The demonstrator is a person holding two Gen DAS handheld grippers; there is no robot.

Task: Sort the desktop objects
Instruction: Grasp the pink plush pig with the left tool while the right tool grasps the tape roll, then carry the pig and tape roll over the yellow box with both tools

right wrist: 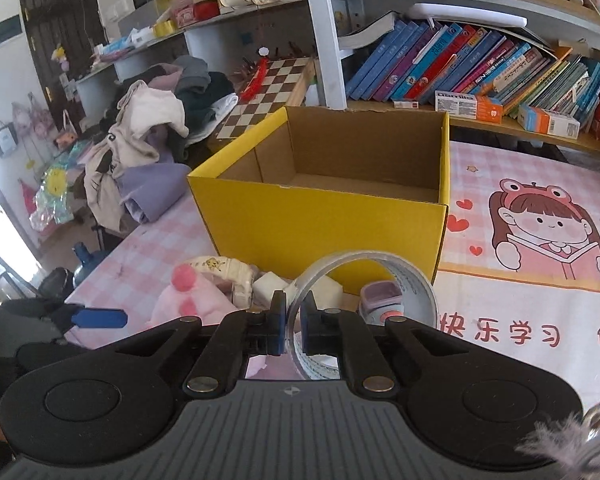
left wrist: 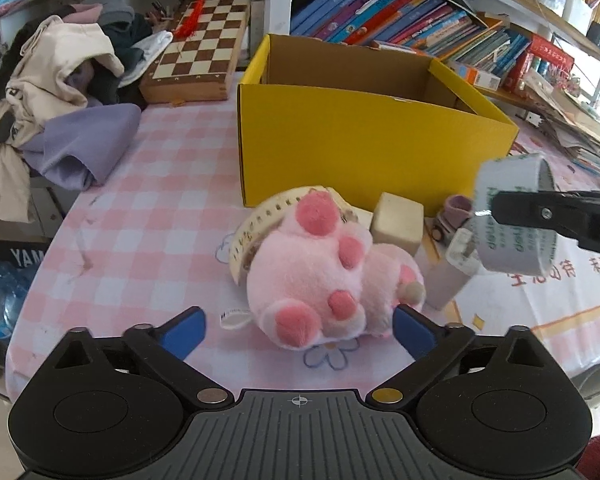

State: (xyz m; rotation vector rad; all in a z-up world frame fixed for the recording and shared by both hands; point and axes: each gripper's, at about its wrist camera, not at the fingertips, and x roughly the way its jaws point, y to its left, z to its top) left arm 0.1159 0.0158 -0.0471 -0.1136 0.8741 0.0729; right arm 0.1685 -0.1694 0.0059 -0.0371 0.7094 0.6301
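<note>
I had my right gripper clamped on the wall of the tape roll, one finger inside the ring and one outside, because a thin hoop gives no other firm hold. The roll hung clear of the desk, lifted in front of the yellow box, and I judged it was bound for that box, whose open top faced up and looked empty from my right camera. Holding the roll high made sense: the near wall of the box stood between it and the cavity.

My left gripper was spread wide, its blue fingers on either side of the pink plush without pinching it; the right finger sat just against the fur. I kept it open and low so the plush could be taken as the next piece. The plush lay on its side on the desk, leaning on a cream band behind it. Just beyond, close to the box's front wall, sat a pale block and a small purple thing I could not identify.

The soft plush would squash under a squeeze, so I reckoned a deep, centred grip was needed.
</note>
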